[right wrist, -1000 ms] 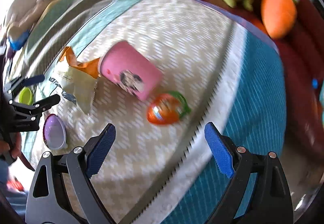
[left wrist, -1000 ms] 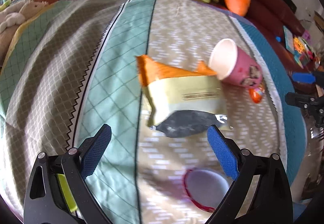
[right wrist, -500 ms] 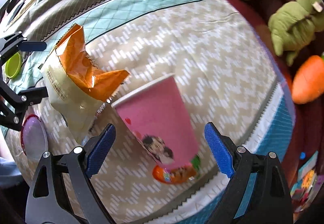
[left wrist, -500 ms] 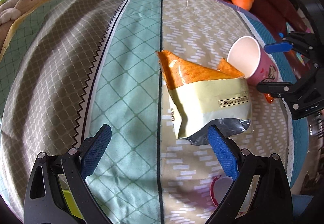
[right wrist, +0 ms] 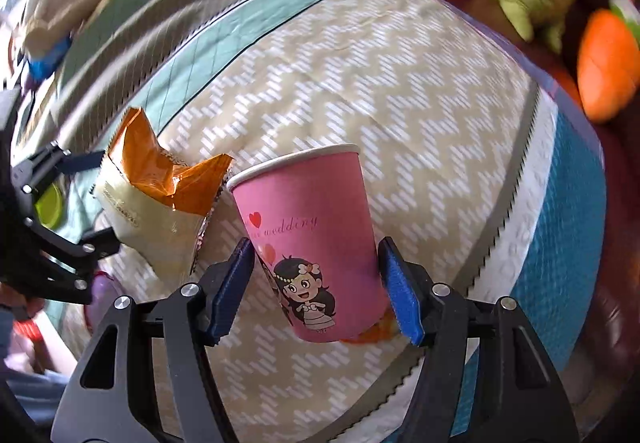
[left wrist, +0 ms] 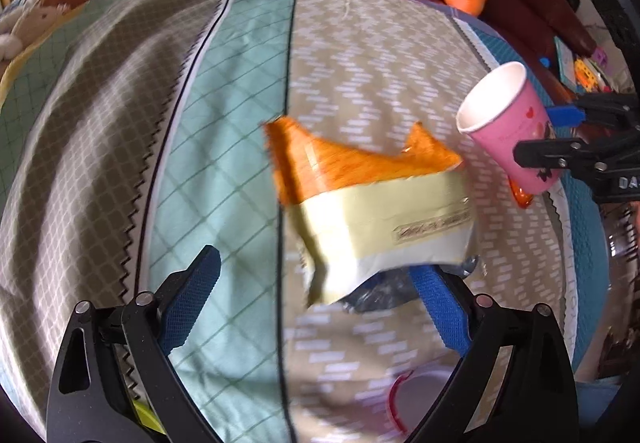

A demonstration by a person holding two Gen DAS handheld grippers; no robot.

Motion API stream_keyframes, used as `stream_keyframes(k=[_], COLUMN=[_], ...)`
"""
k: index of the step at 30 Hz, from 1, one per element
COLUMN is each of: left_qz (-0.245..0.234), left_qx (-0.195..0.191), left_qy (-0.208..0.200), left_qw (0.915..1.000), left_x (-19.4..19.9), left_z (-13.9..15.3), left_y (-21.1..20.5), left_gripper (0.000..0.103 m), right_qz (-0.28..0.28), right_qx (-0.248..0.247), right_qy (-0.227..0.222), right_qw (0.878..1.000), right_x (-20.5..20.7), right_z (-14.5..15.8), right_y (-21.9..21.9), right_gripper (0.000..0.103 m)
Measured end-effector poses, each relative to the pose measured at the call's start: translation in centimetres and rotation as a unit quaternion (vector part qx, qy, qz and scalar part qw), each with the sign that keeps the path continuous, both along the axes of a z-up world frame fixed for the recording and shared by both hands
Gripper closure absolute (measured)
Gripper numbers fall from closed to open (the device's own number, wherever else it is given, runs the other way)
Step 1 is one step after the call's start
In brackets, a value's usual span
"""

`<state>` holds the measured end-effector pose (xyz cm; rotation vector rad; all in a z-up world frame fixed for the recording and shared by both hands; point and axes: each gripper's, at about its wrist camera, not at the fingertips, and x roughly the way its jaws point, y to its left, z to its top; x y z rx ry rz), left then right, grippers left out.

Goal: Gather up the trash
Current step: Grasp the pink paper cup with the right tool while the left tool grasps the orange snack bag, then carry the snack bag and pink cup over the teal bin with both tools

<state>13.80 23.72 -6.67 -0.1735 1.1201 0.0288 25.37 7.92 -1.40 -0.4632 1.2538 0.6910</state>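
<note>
Right wrist view: right hand-held gripper [right wrist: 316, 289], jaws just closing, grasps smooth pink paper cup [right wrist: 308, 235] mid-frame. Left hand-held gripper [left wrist: 320, 303] closing w/ crinkly foil snack bag [left wrist: 376, 211] between pads, not yet clamped.

Black fingers [right wrist: 236, 289] (blue pads, seemingly ribbed)

Both grippers point steeply down. The right gripper [right wrist: 316, 291] has just been closing – its blue pads stand against the two sides of the pink cup [right wrist: 310, 239]. The left gripper [left wrist: 316, 307] has narrowed a little too, its jaws wide around one end of the snack bag [left wrist: 380, 219].
</note>
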Motion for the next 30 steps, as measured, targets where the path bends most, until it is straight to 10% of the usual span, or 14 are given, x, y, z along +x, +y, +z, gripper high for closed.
stream_keyframes(k=[5,7,18,30], left_qz=[0.004,0.01,-0.006,-0.106], left_qx=[0.027,0.016,0.026,0.0], left_qy=[0.003,-0.001,-0.06,-0.063], left_qw=[0.9996,0.9998,0.9978,0.9924], left_x=[0.6,0.5,-1.3,-0.7], left_z=[-0.1,0.2,5.6,6.5], left_y=[-1.1,-1.1,-5.9,-19.9], left_gripper=[0.086,0.096,0.098,0.098], right_qz=[-0.048,-0.066,-0.161,-0.285], right_qx=[0.035,0.051,0.126,0.175], right_qy=[0.013,0.013,0.003,-0.016], right_qw=[0.998,0.996,0.979,0.942], right_x=[-0.8,-1.1,-3.1,-8.4], right_z=[0.7,1.3,4.3,4.7], right_y=[-2.9,-4.2,-13.9,-29.5], right_gripper=[0.042,0.042,0.042,0.042])
